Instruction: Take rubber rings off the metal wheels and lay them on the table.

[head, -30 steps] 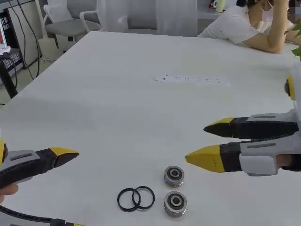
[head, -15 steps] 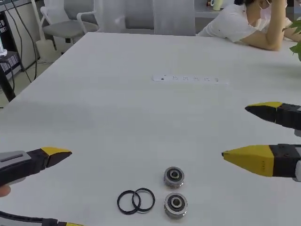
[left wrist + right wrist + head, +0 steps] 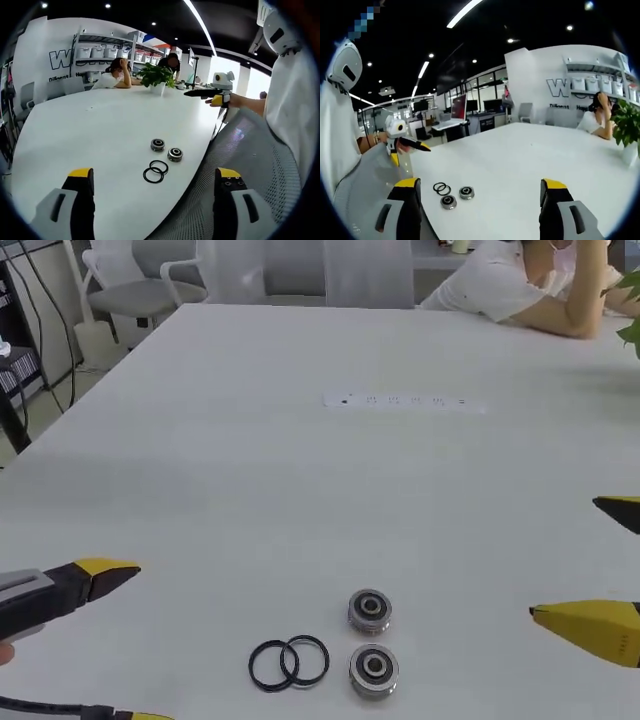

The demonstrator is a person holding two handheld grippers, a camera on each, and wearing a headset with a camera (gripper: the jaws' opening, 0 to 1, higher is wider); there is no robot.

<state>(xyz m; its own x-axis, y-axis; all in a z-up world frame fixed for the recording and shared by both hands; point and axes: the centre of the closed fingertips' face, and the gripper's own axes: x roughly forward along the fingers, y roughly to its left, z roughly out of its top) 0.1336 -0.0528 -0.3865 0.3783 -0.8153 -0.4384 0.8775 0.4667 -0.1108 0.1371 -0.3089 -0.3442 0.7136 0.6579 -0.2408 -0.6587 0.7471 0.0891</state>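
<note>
Two metal wheels (image 3: 370, 609) (image 3: 373, 668) lie flat, side by side, near the front of the white table (image 3: 250, 440). Just left of them two black rubber rings (image 3: 270, 665) (image 3: 307, 660) lie overlapping on the tabletop. My left gripper (image 3: 125, 645) hangs open at the lower left, apart from the rings. Far right of the wheels, my right gripper (image 3: 567, 558) is wide open with nothing between its jaws. In the left gripper view the rings (image 3: 155, 171) and wheels (image 3: 158, 145) (image 3: 175, 154) lie ahead of the left gripper (image 3: 154, 172). From the right gripper (image 3: 480, 183), the rings (image 3: 441, 188) and wheels (image 3: 448, 201) (image 3: 466, 192) sit at the lower left.
A white power strip (image 3: 405, 403) lies across the middle of the table. A person (image 3: 520, 290) leans on the far right end, beside a potted plant (image 3: 157, 75). An office chair (image 3: 140, 290) stands beyond the far left corner. The table's near edge runs just below the rings.
My right gripper has drawn back to the right and down, away from the wheels, with its jaws spread wider. The left gripper has slid slightly left. Wheels and rings have not moved.
</note>
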